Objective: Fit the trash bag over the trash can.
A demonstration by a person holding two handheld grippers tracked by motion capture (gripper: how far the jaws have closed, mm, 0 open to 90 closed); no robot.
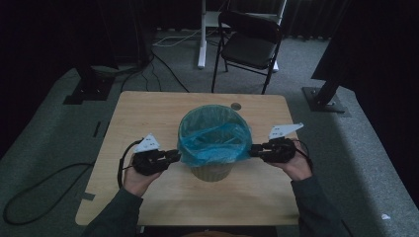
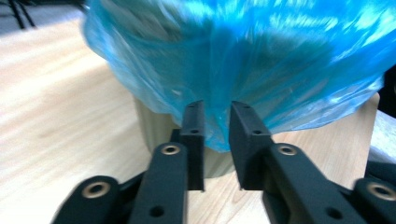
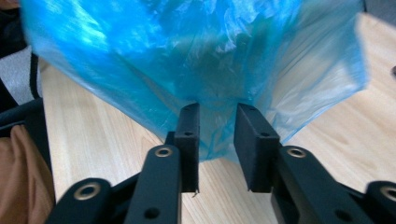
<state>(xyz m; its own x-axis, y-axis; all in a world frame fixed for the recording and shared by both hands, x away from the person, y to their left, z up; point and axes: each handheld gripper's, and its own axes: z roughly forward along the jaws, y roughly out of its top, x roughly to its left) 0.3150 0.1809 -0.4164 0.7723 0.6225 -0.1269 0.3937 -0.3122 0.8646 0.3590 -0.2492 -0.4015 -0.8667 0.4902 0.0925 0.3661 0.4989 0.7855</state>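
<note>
While I look down from the high view, my left gripper [image 1: 174, 157] sits at one side of the small bin [image 1: 212, 170] and my right gripper [image 1: 254, 150] sits at the other side. Both point in at the bin, which stands between them on the wooden table [image 1: 148, 113].

A blue bag [image 1: 214, 138] lines the bin and its edge folds down over the rim. On my left gripper's side, that hanging edge touches the tips. From the left gripper view, the two black jaws stand a little apart, and a fold of the blue bag [image 2: 215, 133] hangs down in the gap between them. The pads do not press on it. Just behind the bag I can see the pale wall of the bin [image 2: 156, 128].

From the right gripper view, it looks much the same. The jaws stand a little apart and the low edge of the blue bag [image 3: 215, 135] dips between them, loose, not pinched. Bare table [image 3: 116, 135] shows under the bag on both sides of the jaws.

Beyond the table, far past both grippers, a black chair [image 1: 249, 42] stands on the grey floor.
</note>
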